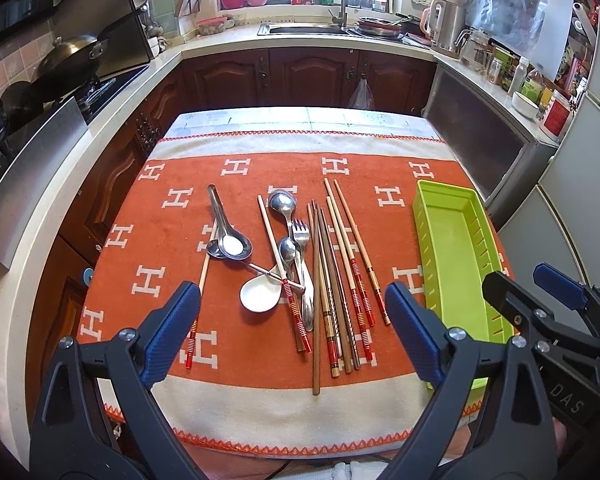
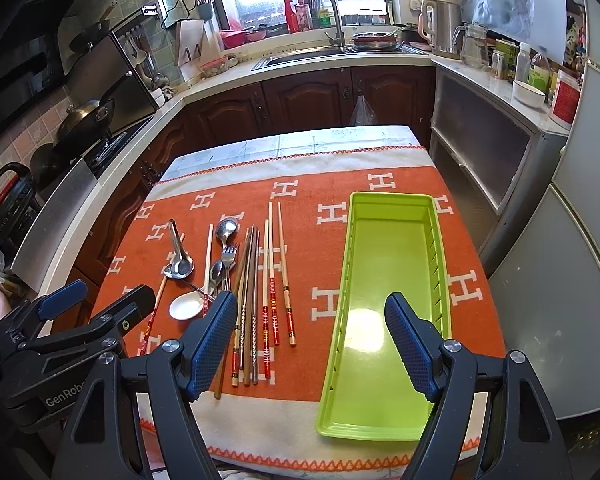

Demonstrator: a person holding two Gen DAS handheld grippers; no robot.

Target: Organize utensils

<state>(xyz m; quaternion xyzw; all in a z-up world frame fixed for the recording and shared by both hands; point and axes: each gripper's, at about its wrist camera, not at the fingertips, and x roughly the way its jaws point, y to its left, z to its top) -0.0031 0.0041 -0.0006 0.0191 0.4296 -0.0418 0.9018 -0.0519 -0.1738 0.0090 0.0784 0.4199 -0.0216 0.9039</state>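
Note:
Several chopsticks (image 1: 342, 276) lie side by side on the orange towel, seen again in the right wrist view as chopsticks (image 2: 270, 280). Left of them sit metal spoons (image 1: 230, 240), a fork (image 1: 302, 236) and a white ceramic spoon (image 1: 260, 294). An empty lime-green tray (image 1: 454, 264) lies at the right; the right wrist view shows this tray (image 2: 384, 320) from above. My left gripper (image 1: 294, 320) hovers open over the near end of the utensils. My right gripper (image 2: 311, 330) is open too, above the gap between chopsticks and tray. Neither holds anything.
The orange towel (image 1: 172, 264) covers a small table. Kitchen counters surround it: a wok and stove (image 1: 76, 60) at the left, a sink (image 1: 312, 28) at the back, a kettle and jars (image 1: 496, 60) at the right, a fridge (image 2: 572, 240) on the far right.

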